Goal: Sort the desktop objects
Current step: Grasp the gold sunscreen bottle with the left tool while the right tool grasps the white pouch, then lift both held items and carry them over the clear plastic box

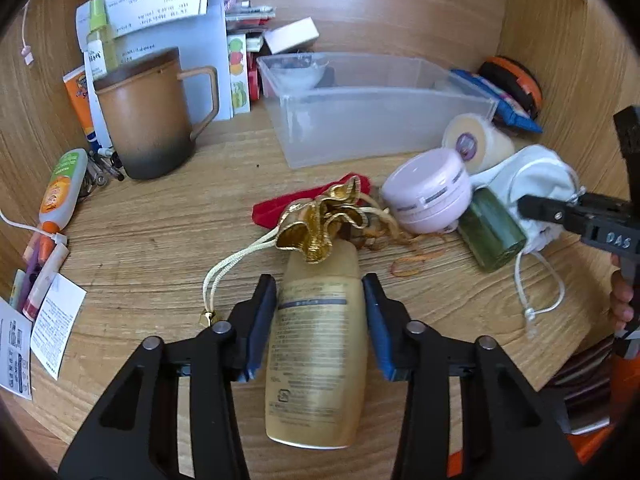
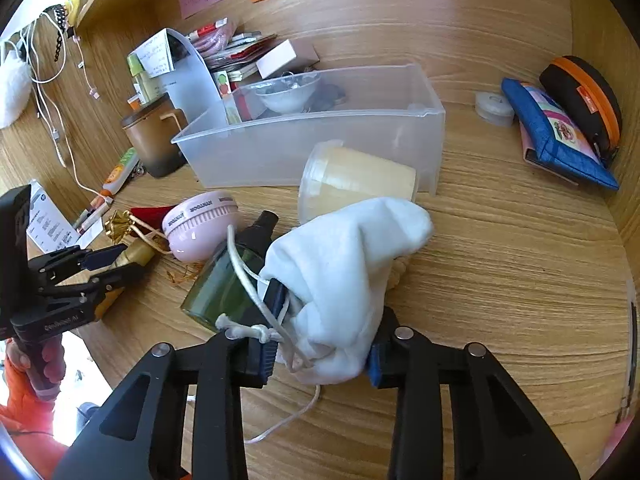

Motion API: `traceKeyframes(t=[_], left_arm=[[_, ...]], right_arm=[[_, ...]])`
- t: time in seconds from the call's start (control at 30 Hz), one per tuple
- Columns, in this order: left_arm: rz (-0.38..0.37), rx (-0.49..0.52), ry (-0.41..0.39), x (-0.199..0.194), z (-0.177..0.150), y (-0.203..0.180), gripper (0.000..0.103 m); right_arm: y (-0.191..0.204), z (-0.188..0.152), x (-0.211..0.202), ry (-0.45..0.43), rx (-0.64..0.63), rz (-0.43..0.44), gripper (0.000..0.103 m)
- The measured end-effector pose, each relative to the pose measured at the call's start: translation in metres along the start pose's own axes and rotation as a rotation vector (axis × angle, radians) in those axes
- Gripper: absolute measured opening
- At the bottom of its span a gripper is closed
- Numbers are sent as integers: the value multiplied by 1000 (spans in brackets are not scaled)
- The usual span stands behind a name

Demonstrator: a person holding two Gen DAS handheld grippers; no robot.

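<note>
Left claw (image 1: 320, 320): blue pads either side of a gold lotion bottle (image 1: 318, 356) lying flat on the wooden table (image 1: 160, 240). A narrow gap shows between the pads and the bottle's sides, so whether it is gripped cannot be told. The bottle's neck end points away, under a gold ribbon pouch (image 1: 320, 224) with a cream cord, which lies on a red cloth (image 1: 280, 208).

Right claw (image 2: 320, 340): closed on the lower end of a white drawstring bag (image 2: 344, 280), cloth bunched between the pads, drawstring looped over the left pad and trailing onto the table.

Just left of the bag, a dark green bottle (image 2: 224, 288) lies on its side with its black cap pointing away. Beside it sits a round pink case (image 2: 200, 224). Behind the bag, a cream-coloured jar (image 2: 352, 184) lies tipped against the front of a clear plastic bin (image 2: 320, 140), which holds a clear bowl (image 2: 286, 94).

Farther back, left: a brown lidded mug (image 1: 148, 116) stands upright, with papers and small boxes behind it. An orange-and-green tube (image 1: 60, 192) lies at the left edge. Far right corner: a blue pouch (image 2: 556, 136) leans against a black case with orange trim (image 2: 584, 100).
</note>
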State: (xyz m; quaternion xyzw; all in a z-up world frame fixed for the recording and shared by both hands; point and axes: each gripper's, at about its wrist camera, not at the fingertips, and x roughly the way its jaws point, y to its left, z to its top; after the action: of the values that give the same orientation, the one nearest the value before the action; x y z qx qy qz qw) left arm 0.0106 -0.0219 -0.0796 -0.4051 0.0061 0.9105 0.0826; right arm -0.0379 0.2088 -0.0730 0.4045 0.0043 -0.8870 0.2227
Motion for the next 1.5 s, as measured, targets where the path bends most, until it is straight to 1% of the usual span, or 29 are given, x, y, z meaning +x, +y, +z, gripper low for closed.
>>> traceKeyframes(t=[0.1,0.17,0.27,0.33,0.47,0.6,0.73,0.83,0.97,1.0,1.1,1.2,1.43,1.5], left_arm=[[-20,0,-8,-10,1,2,33],[-18,1,0,-11,0,4,33],[4,10,6,-13,-3,6,34],[11,12,13,-13,-4,9,35],[20,7,35,-6,-5,16,41],[26,-10,75,5,-7,23,47],[46,2,65,7,-9,20,47],[71,12,25,7,-12,16,48],[64,5,36,8,-9,17,47],[61,-1,38,7,-9,17,47],[5,-18,38,2,-9,15,47],[-30,-6,21,-4,-7,4,47],[-100,19,-54,-18,11,-14,46],[-116,27,-73,-21,18,-18,44]], right_arm=[[1,-1,-7,-17,-8,-1,29],[2,-1,-12,-29,-15,-1,29],[2,-2,-16,-38,-20,-6,29],[2,-3,-17,-37,-19,-7,29],[0,-5,-15,-28,-12,-2,29],[1,-7,-14,-25,-23,-1,29],[2,-7,-9,-12,-34,-3,29],[-1,-6,-3,5,-19,16,31],[-3,-3,-3,-9,7,43,28],[-3,-3,-5,-16,8,46,28],[0,-1,-14,-46,3,44,27],[1,4,-23,-73,3,45,26],[8,19,-36,-117,-12,34,26],[9,22,-41,-129,-15,31,26]])
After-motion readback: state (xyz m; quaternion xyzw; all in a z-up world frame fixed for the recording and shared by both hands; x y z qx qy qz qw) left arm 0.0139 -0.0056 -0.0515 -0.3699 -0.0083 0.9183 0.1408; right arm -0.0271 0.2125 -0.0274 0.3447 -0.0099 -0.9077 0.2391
